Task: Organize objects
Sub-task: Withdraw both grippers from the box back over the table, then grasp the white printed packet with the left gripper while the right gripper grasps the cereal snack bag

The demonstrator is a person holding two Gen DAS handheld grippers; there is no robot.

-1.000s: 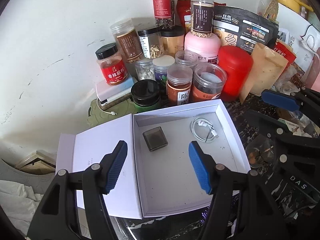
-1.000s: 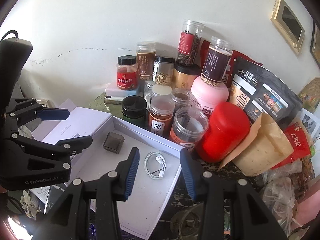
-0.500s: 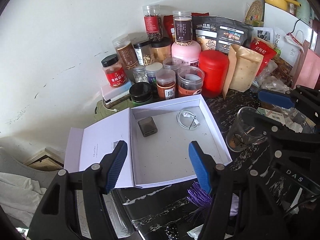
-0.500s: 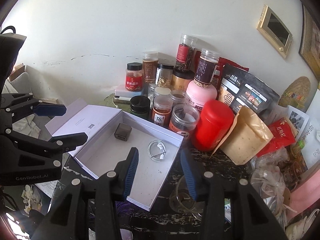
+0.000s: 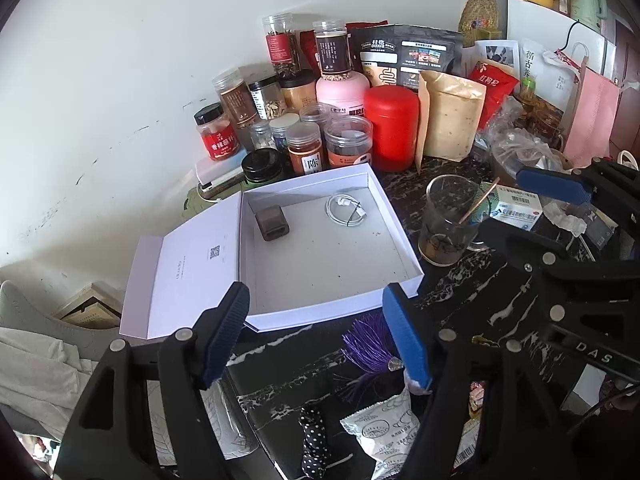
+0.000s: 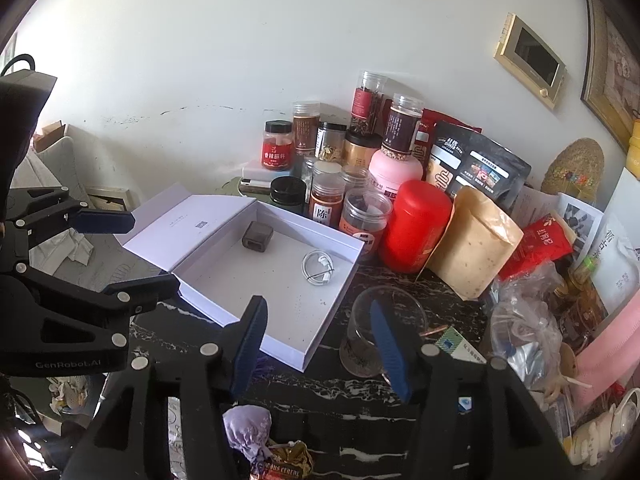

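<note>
An open white box point(image 5: 320, 264) point(image 6: 256, 280) lies on the dark marble counter, lid folded out to the left. Inside it lie a small dark case point(image 5: 273, 223) point(image 6: 257, 236) and a coiled white cable point(image 5: 345, 210) point(image 6: 318, 266). My left gripper point(image 5: 316, 332) is open and empty, hovering above the box's near edge. My right gripper point(image 6: 318, 344) is open and empty, near the box's right corner and a glass cup point(image 6: 378, 330) point(image 5: 448, 220). A purple tassel sachet point(image 5: 368, 348) point(image 6: 248, 428) lies on the counter below both grippers.
Several jars, a red canister point(image 5: 392, 132) point(image 6: 414, 226) and snack bags crowd against the wall behind the box. A white tea packet point(image 5: 384, 428), a polka-dot item point(image 5: 314, 436) and a medicine box point(image 5: 516, 208) lie on the counter. Bags clutter the right.
Both grippers have pulled back and up from the box, so the view widens to show the cup, tassel and packets. Both stay open and empty.
</note>
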